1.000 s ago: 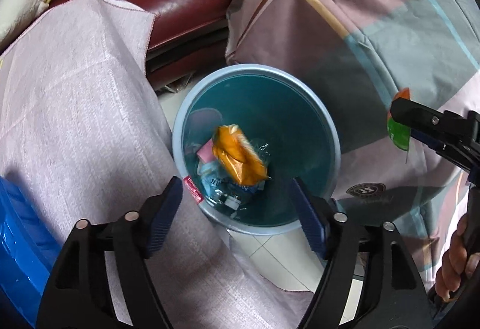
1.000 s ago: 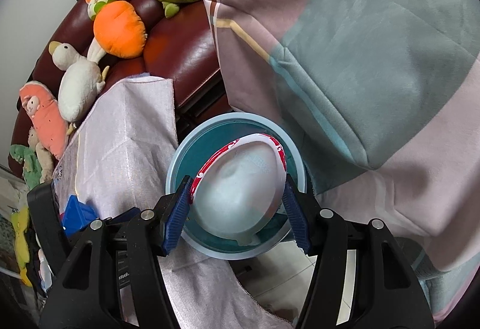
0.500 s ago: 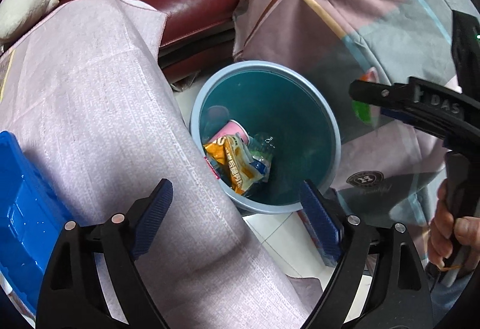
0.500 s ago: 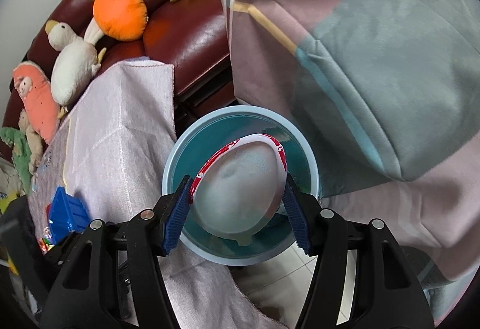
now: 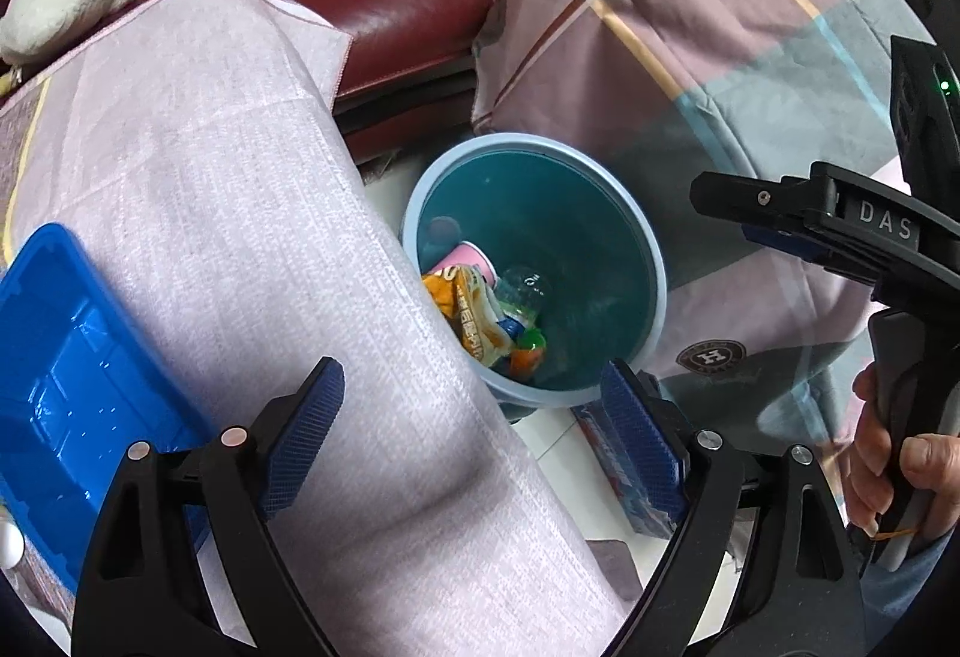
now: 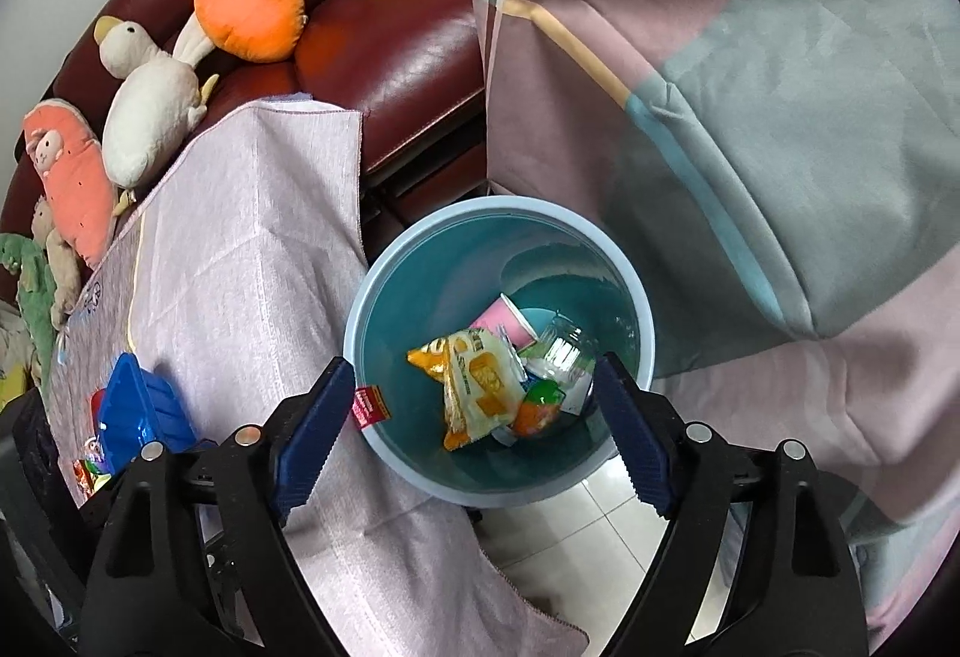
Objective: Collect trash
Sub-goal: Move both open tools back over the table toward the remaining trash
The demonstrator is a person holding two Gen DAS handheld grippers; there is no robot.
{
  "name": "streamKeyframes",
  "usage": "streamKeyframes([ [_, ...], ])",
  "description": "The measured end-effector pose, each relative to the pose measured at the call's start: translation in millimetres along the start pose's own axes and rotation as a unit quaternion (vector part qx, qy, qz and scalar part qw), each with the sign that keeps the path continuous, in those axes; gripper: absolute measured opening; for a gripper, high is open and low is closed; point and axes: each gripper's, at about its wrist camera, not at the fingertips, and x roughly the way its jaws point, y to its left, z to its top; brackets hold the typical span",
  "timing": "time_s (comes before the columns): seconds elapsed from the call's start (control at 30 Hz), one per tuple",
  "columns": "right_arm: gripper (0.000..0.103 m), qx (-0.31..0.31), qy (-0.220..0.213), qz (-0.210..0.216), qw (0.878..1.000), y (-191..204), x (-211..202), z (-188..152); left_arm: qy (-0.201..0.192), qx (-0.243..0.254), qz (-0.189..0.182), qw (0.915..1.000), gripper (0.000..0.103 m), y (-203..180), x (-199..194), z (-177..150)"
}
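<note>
Partly hidden: bin (image 5: 657,291) rim behind tablecloth (image 5: 252,249) | trash (image 6: 480,387) jumbled

One bin (image 6: 624,267) stands on the floor. Inside it lie one pink cup (image 6: 503,322), one yellow wrapper (image 6: 474,387), one clear bottle (image 6: 564,351) and one orange-and-green item (image 6: 537,408); further scraps underneath cannot be counted. One blue tray (image 5: 66,375) rests on one pale cloth (image 5: 240,213). The sofa (image 6: 396,51) carries at least six plush toys. Two grippers show, left (image 5: 474,435) and right (image 6: 474,432), and one hand (image 5: 900,471).
</note>
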Motion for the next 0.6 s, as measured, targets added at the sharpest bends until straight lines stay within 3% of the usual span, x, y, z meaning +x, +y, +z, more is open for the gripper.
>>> streamKeyframes([
  [0.27, 0.079, -0.017, -0.001, -0.003, 1.000, 25, -20, -16, -0.019, -0.016, 0.000, 0.9997, 0.088, 18, -32, -19],
  [0.6, 0.079, -0.064, -0.001, 0.009, 0.998, 86, -42, -47, -0.049, -0.045, 0.016, 0.9977, 0.090, 61, -86, -59],
])
